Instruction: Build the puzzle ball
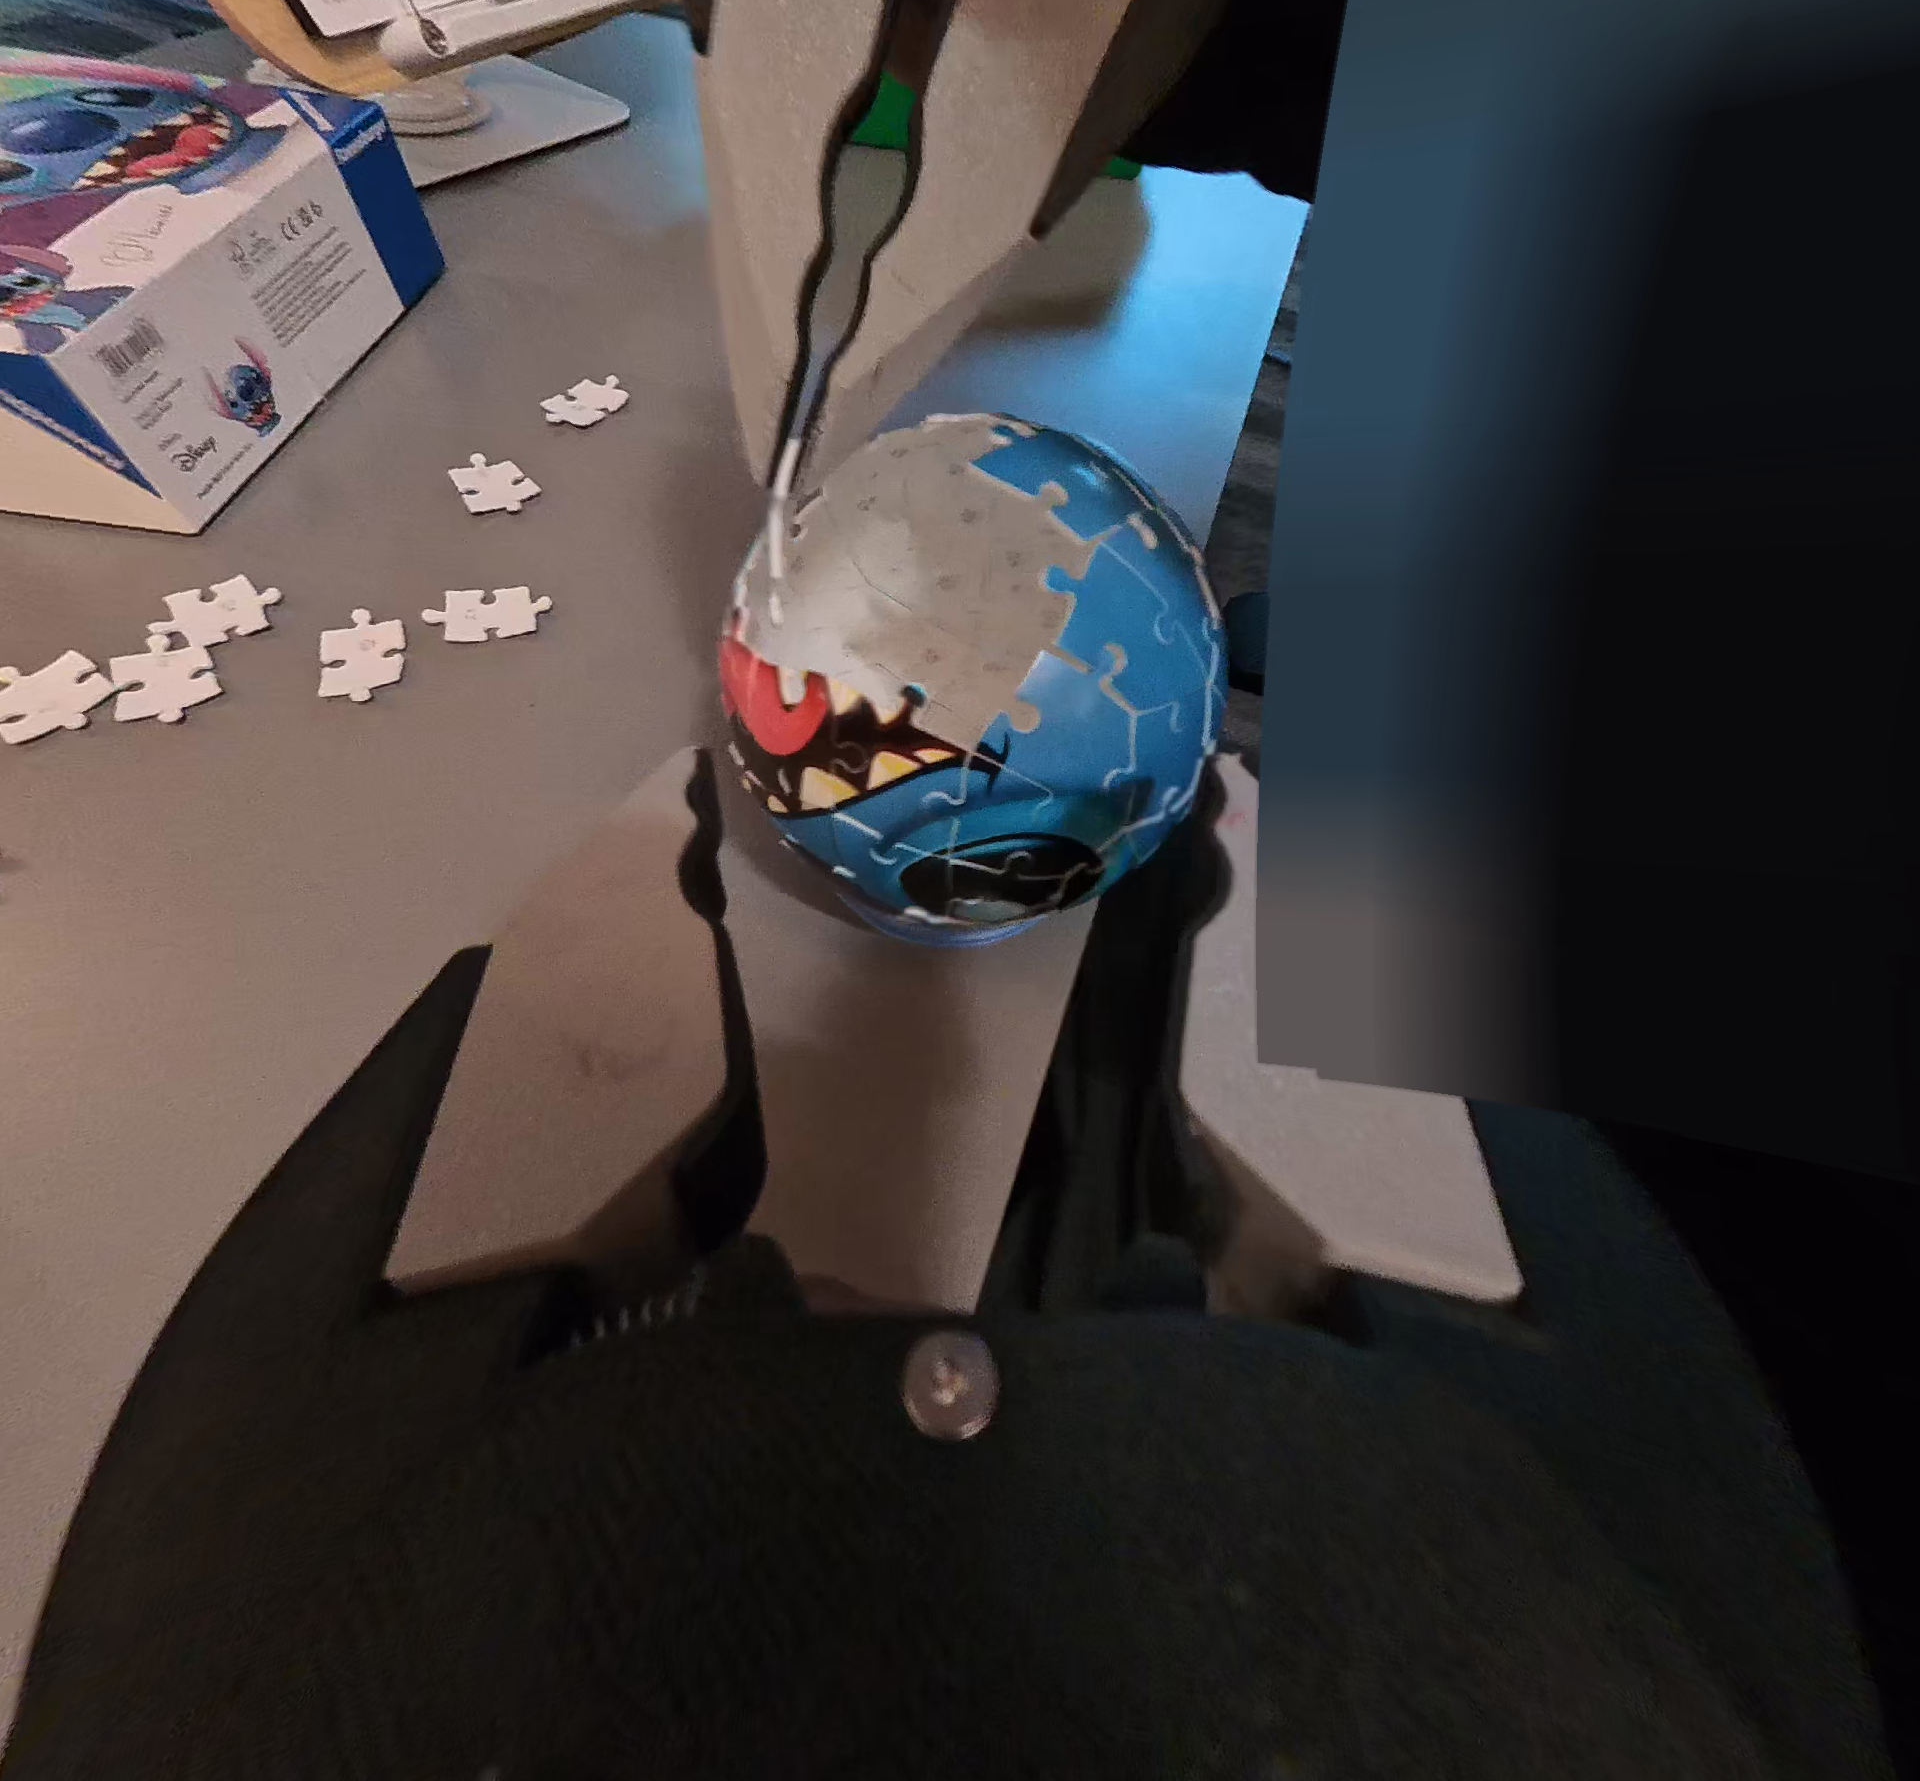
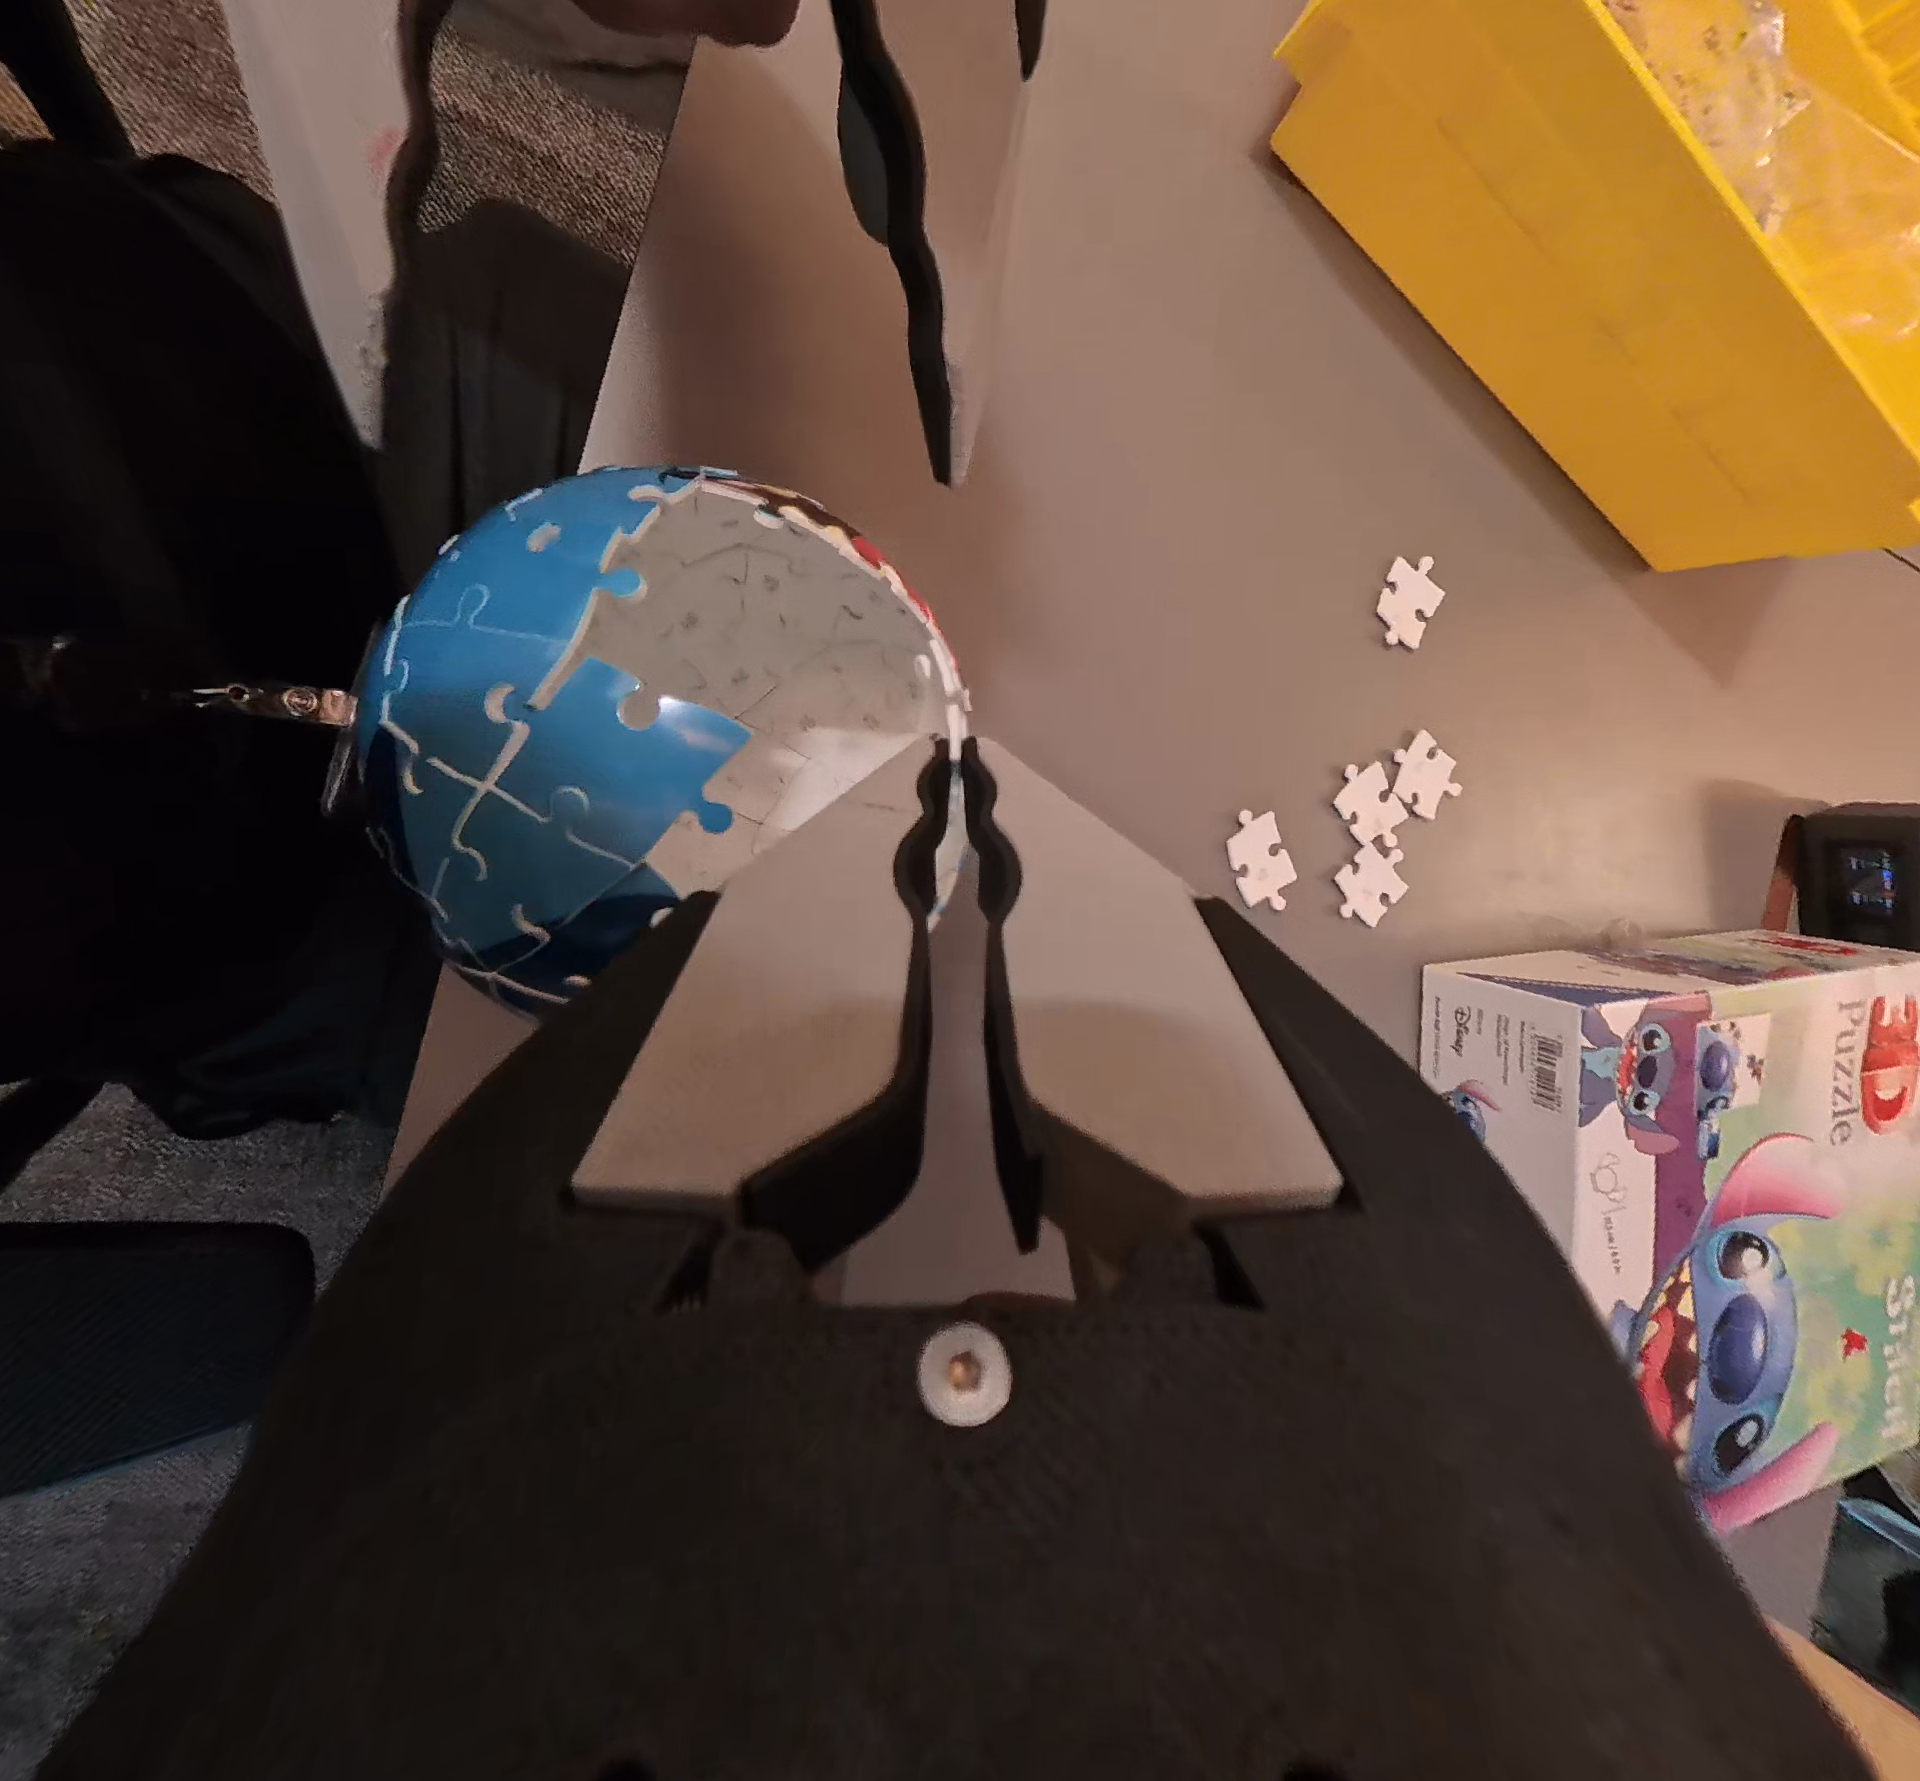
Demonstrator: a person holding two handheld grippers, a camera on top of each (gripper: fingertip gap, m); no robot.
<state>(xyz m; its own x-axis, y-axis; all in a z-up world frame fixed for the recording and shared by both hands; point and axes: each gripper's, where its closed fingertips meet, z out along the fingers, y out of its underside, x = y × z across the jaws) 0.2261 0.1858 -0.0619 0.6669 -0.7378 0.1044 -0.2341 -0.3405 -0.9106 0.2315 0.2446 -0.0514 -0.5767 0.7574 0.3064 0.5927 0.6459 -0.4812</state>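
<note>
Sitting between left tongs (image 1: pixel 956 838), puzzle ball (image 1: pixel 997 671)

A glossy, smooth plastic finish is shown by the puzzle ball (image 2: pixel 540 755), with highlights caught on its blue outer pieces; its exposed inner faces are matt pale grey. The loose pieces (image 1: pixel 364 656) are seen as matt white. The table (image 1: pixel 312 900) is matt and smooth. Printed, slightly sheeny cardboard is presented by the box (image 2: pixel 1714 1191). The bin (image 2: pixel 1538 277) is of smooth yellow plastic.
</note>
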